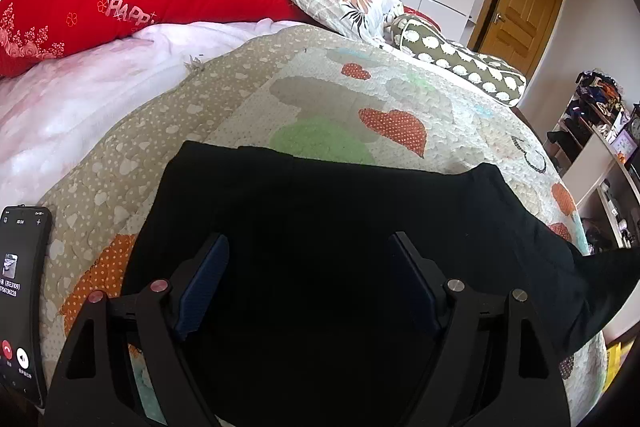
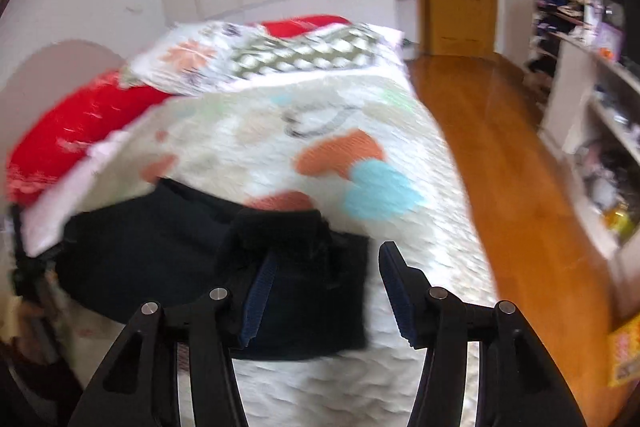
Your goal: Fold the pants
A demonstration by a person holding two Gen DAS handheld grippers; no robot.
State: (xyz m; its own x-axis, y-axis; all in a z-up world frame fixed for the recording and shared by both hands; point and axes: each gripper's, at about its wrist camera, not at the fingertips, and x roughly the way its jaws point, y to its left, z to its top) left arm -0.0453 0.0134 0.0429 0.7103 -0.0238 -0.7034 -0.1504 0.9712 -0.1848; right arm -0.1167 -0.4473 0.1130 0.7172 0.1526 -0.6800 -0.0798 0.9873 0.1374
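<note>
Roughly midway, judging by the lay of the cloth. Black pants spread on a patterned quilt atop the bed, near its front edge, apparently already doubled into a broad dark block; exact number of layers not readable, fabric too dark.

Left gripper poised over the near part of the pants, fingers spread wide, nothing pinched between them; contact with the cloth not certain from this view. One end of the pants trailing off to the right in the left wrist view, tapering to a point and looking lifted off the quilt.

Right gripper in a blurred frame, fingers parted about halfway. Left finger overlapped by the dark cloth, a bunched fold sitting just above it; right finger standing clear over bare quilt. No pinch visible; cloth lies against one finger only, so reads as released or not yet taken.

Done, by appearance: pants laid out and brought into a shorter, thicker shape. Left, by judgement: bunched end at the right side to be flattened or folded over, edges squared, final fold across.

Also noted: phone at the left edge of the quilt, red pillow at the head of the bed, wooden door behind.
</note>
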